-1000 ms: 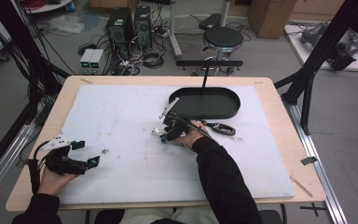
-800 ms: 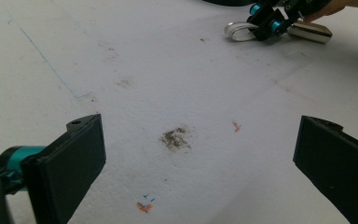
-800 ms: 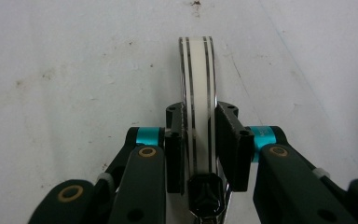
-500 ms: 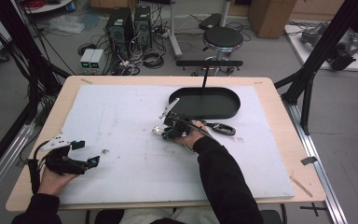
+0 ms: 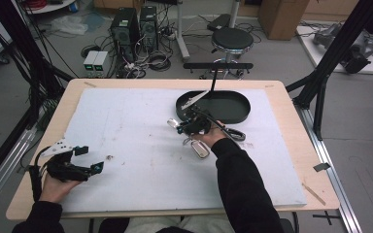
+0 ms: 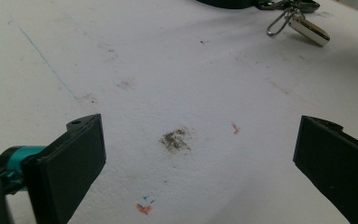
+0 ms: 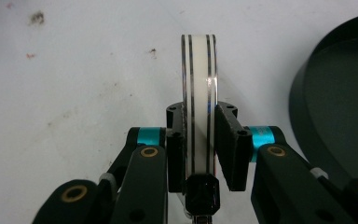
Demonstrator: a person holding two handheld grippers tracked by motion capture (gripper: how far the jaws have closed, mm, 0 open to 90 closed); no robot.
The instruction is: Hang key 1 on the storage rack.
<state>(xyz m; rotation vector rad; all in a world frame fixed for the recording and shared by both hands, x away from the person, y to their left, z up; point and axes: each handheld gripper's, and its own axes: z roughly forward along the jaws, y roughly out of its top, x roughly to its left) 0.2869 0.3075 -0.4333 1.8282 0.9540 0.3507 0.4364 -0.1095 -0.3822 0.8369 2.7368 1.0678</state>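
Note:
My right gripper (image 7: 199,140) is shut on a white disc with thin black stripes (image 7: 199,88). The disc stands on edge between the jaws, just above the white mat. From above, that gripper (image 5: 190,125) sits near the middle of the table, close to the front rim of a black oval tray (image 5: 223,116). A silver metal clip (image 5: 200,148) lies by the right hand, and it appears again in the left gripper view (image 6: 307,30). My left gripper (image 5: 90,158) rests at the front left of the mat. It is open (image 6: 200,158), with only stained mat between its jaws.
A dark carabiner with a cord (image 5: 234,134) lies right of the right hand. The black tray's wall (image 7: 307,107) is close on the right of the held disc. A small scrap (image 5: 110,157) lies near the left gripper. Black frame posts stand at both table sides.
My right gripper, still holding the disc, has shifted a little toward the tray, and the silver clip now shows by the hand. The left gripper has not moved.

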